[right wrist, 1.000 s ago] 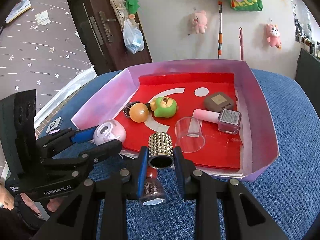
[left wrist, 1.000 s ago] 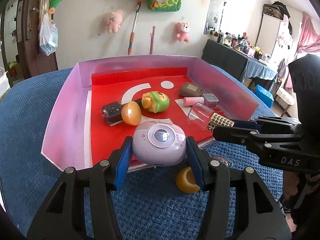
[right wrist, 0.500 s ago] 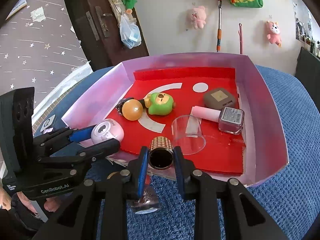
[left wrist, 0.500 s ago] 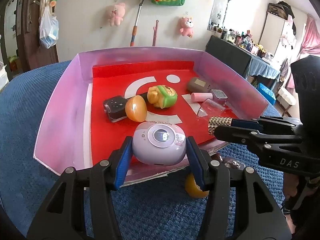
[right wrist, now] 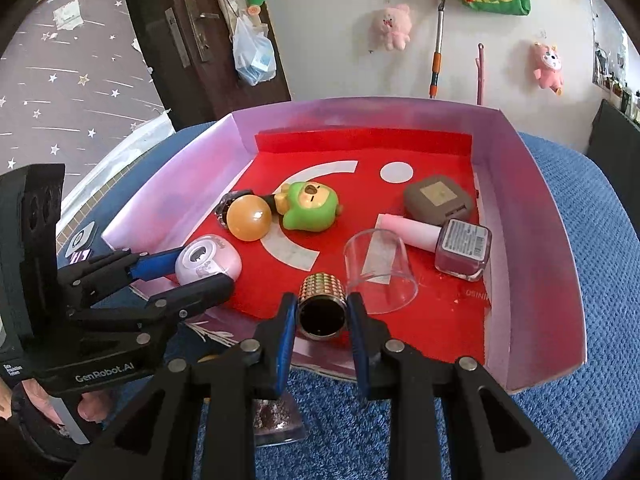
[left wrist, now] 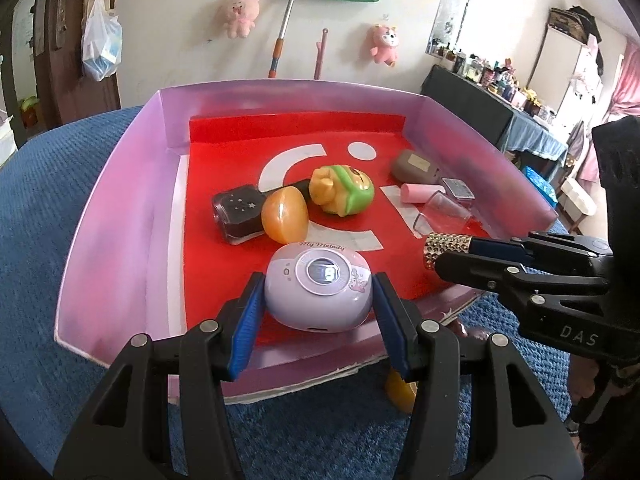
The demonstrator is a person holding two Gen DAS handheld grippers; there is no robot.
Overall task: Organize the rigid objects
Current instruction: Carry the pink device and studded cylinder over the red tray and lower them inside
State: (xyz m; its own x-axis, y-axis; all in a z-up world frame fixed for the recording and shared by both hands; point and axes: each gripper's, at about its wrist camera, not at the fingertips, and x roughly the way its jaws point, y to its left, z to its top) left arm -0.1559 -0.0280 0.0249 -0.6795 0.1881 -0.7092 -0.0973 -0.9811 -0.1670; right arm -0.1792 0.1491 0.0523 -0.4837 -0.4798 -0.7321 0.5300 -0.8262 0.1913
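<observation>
Both grippers held items over the near edge of the pink tray (left wrist: pixel 120 216).

To finish well, each item should be lowered until it rested on the red floor, clear of the pieces already there, before either grip let go. The left gripper (left wrist: pixel 316 300) had its jaws clamped on the lilac rounded case (left wrist: pixel 318 292), low over the front-left of the tray; the right gripper (right wrist: pixel 322 314) pinched the studded gold tube (right wrist: pixel 322 306) just beside the clear cup (right wrist: pixel 380 270).

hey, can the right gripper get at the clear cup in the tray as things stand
Probably not yet: the right gripper is shut on the studded gold cap. The clear cup lies right beside it, nothing between.
</observation>
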